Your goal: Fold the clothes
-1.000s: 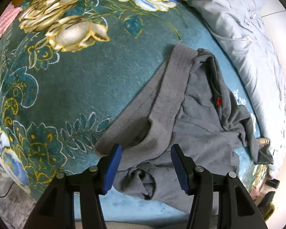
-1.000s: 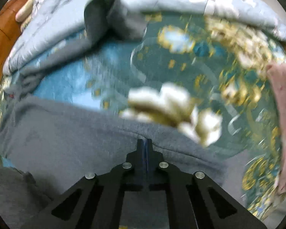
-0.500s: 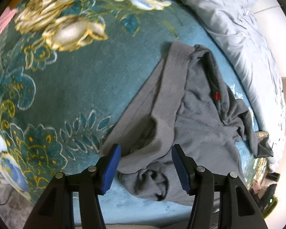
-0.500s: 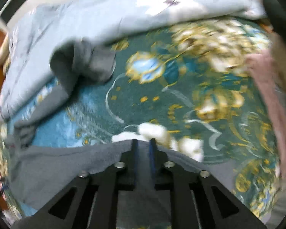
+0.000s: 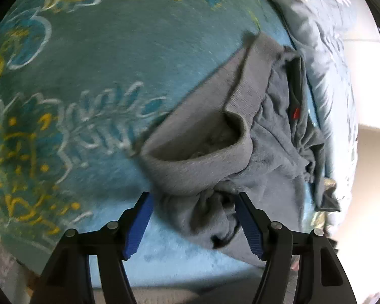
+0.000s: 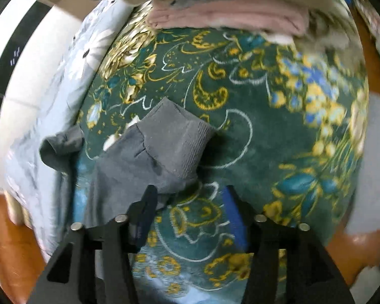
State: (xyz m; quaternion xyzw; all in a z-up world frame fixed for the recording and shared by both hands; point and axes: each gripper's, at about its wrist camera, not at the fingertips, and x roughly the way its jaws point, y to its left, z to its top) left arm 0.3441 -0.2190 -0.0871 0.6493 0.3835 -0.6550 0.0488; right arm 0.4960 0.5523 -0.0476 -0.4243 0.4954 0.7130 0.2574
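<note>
Released since a second ago, the right tongs now gape wide above the teal floral blanket, empty. Left tongs gape too, straddling the crumpled grey garment, which lies near the bed's edge beside a pale-blue quilt.

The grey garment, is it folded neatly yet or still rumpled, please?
Still rumpled: the grey garment lies bunched and creased on the floral blanket, one ribbed band flopped over.
</note>
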